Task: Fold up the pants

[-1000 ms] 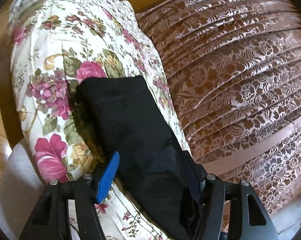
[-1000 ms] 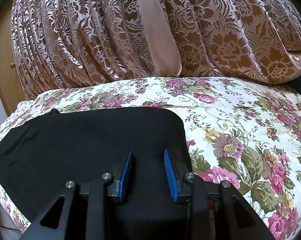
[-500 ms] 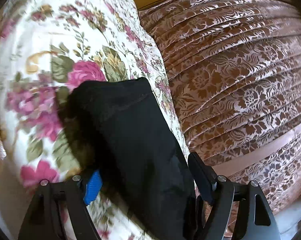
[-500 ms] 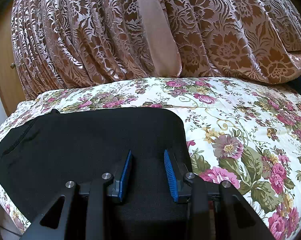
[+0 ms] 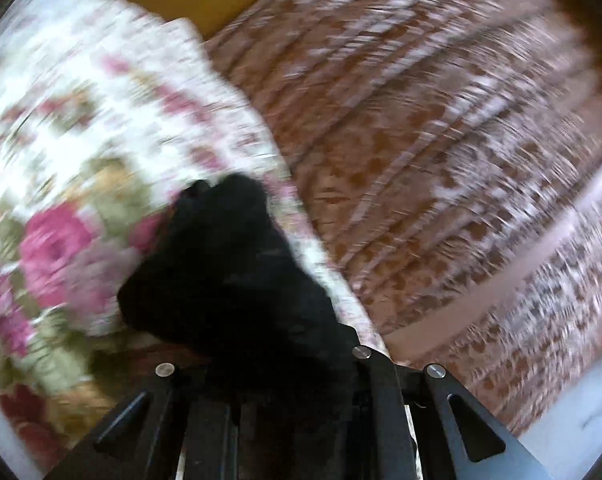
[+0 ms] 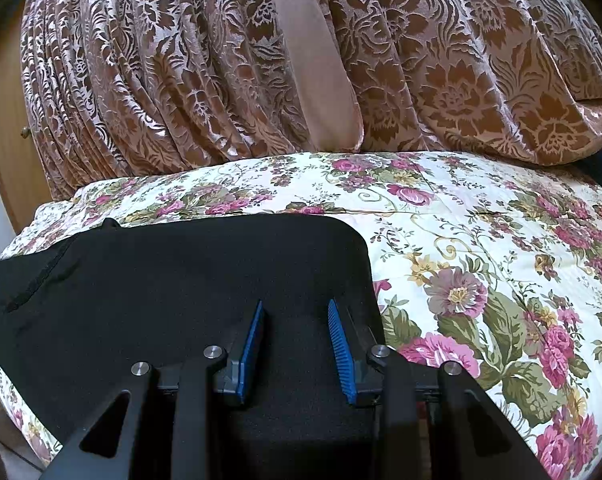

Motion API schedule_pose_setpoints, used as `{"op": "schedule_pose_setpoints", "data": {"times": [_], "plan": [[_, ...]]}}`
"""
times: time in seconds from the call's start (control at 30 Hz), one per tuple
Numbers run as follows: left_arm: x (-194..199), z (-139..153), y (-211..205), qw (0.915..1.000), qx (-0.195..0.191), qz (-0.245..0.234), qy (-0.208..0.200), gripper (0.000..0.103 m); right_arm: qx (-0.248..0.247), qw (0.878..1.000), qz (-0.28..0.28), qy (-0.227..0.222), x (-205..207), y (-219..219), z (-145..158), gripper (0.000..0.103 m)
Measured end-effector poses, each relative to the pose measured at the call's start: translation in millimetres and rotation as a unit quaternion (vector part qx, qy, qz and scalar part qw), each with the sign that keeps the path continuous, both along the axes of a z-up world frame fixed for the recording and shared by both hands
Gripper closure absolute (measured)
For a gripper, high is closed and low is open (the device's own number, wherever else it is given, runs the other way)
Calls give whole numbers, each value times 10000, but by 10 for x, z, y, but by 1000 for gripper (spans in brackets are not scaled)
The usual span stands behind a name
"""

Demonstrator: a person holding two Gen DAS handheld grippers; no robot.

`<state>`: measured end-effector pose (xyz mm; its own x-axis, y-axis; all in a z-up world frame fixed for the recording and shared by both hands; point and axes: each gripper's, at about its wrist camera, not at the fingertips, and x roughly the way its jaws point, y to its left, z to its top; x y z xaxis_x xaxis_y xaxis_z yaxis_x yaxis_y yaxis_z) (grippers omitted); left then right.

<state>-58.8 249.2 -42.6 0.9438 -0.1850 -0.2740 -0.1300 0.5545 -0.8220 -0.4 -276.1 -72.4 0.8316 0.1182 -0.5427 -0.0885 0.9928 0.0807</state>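
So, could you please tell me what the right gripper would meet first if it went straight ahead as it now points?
The right gripper would first meet the flat black fabric pants beneath its open jaws, then probably the floral bedspread; depth is unclear.

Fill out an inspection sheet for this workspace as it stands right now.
Surface: floral bedspread, bare to the right of the garment.
Job's things: black pants lie flat on the bedspread in the right wrist view; in the blurred left wrist view an end is bunched up at the tongs.
Clutter: nothing seen.
Grippers: right tongs open, blue pads apart, over the pants; left tongs buried in black cloth, pads hidden, state cannot be told.
Cables: nothing seen.
Surroundings: brown patterned curtain hangs behind the bed; wooden cabinet with a small knob at far left.
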Motion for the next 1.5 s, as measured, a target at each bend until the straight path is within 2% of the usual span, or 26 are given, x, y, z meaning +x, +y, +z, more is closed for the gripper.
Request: {"op": "schedule_pose_setpoints", "data": {"times": [0.1,0.23,0.37,0.5,0.67,0.8,0.93,1.0,1.1,1.17,1.23,1.3,1.33,1.37,1.43,1.47,1.5], "plan": [[66,354,-277,9978,426,-335,-389,87,82,10000,-1,56,14,-21,10,69],[180,741,-702,9888,856,-922,-798,87,249,9995,52,166,38,-54,29,65],[254,1035,-1180,9728,1245,-1584,-1145,87,340,9991,94,247,53,-65,45,64],[310,1162,-1615,9557,1472,-2177,-1323,87,411,9987,108,282,61,-85,50,64],[430,1133,-2112,9382,1592,-2777,-1318,87,651,9971,137,365,83,-152,56,64],[565,988,-2467,9278,1601,-3189,-1092,87,850,9954,149,412,94,-195,61,64],[604,757,-2827,9105,1860,-3593,-850,87,873,9951,167,436,94,-204,62,64],[616,658,-2953,9045,1932,-3731,-723,87,889,9949,176,449,96,-210,64,64],[599,401,-3117,8921,2114,-3964,-475,86,1021,9932,216,509,114,-256,73,64],[628,232,-3195,8822,2160,-4178,-218,79,1232,9904,273,568,135,-325,82,64],[645,94,-3244,8753,2157,-4327,6,78,1518,9859,307,627,152,-406,78,64],[581,52,-3256,8731,2230,-4335,-71,73,1935,9781,282,711,169,-522,76,64],[550,63,-3266,8707,2240,-4375,-168,63,2094,9747,271,739,174,-563,76,64],[515,76,-3283,8658,2218,-4479,-249,49,2373,9679,265,780,180,-630,78,64],[430,117,-3331,8518,2203,-4732,-436,34,2874,9540,282,803,186,-732,95,63],[334,149,-3373,8408,2341,-4849,-564,31,3082,9475,344,784,181,-766,109,62],[278,169,-3388,8353,2458,-4878,-627,31,3331,9389,465,727,172,-798,138,62]]}}
